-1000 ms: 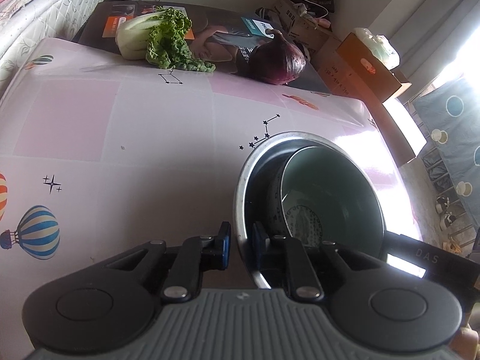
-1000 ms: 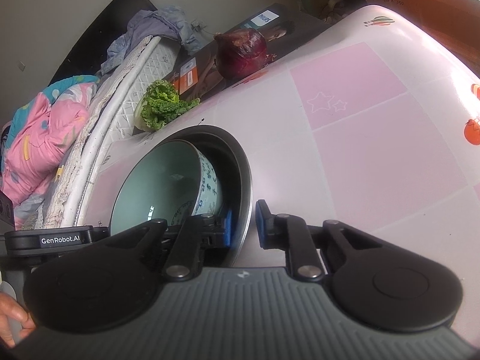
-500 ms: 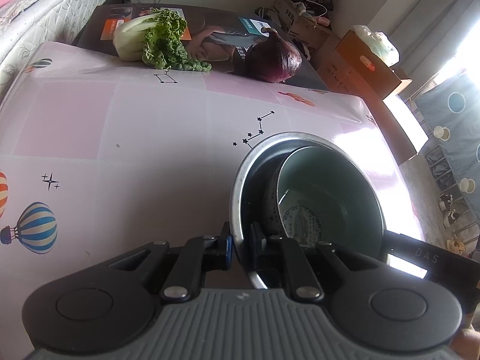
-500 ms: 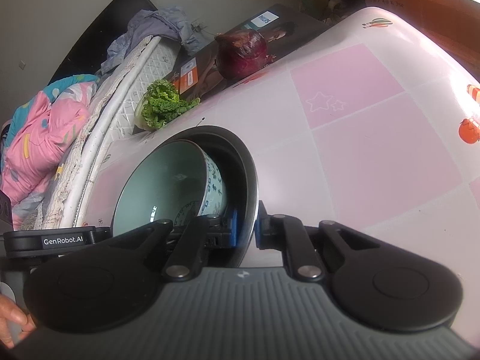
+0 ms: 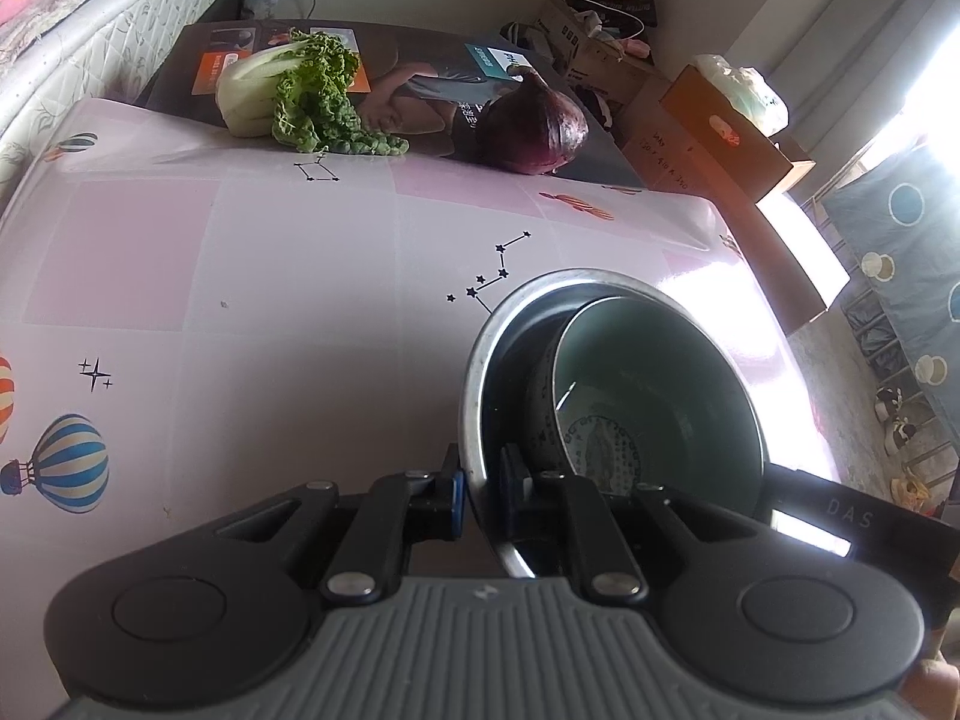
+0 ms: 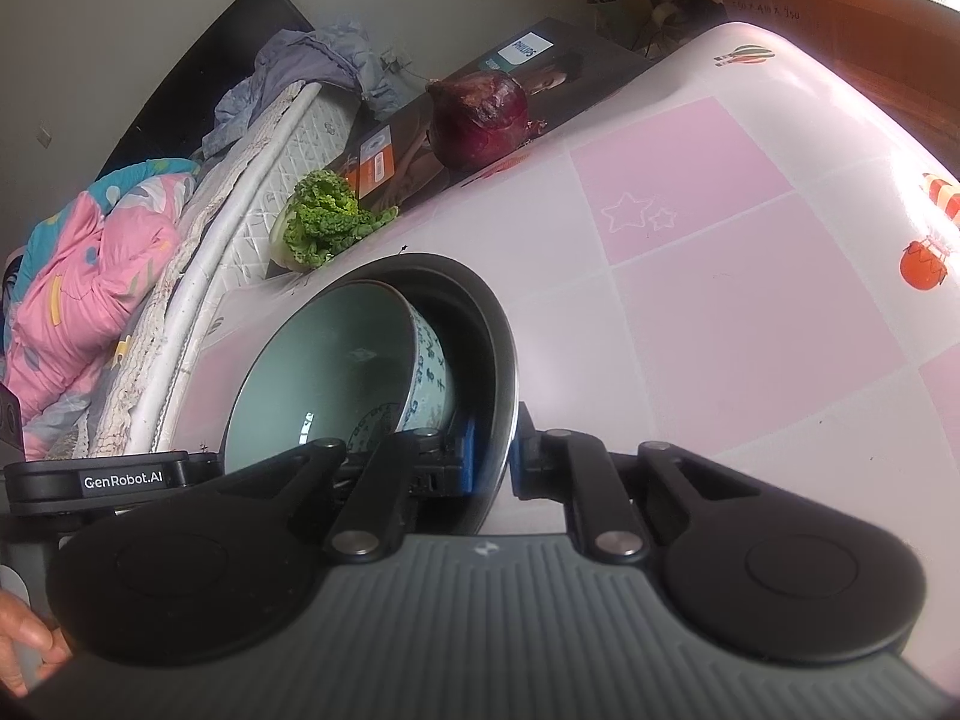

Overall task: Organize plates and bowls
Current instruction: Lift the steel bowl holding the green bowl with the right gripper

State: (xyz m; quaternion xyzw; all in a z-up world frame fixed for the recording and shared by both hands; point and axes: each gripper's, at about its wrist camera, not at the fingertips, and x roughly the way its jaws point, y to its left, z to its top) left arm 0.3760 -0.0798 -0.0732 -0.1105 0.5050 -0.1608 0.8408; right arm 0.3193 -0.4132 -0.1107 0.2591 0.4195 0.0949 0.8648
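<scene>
Pinching the thin rim of the round steel bowl (image 5: pixel 480 360), the left gripper (image 5: pixel 480 489) has its jaws closed on it; the right gripper (image 6: pixel 493 462) clamps the opposite edge. Just inside both jaws leans a glossy celadon ceramic bowl (image 6: pixel 336 372).

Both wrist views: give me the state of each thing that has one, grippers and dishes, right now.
Left gripper: shut on the metal bowl's rim.
Right gripper: shut on the same rim, opposite side.
Metal bowl: gripped on both sides, holding the ceramic bowl.
Ceramic bowl: nested inside, tilted, empty.
Red onion: whole, resting at the table's far edge.
Leafy cabbage: lying on its side, untouched.
</scene>
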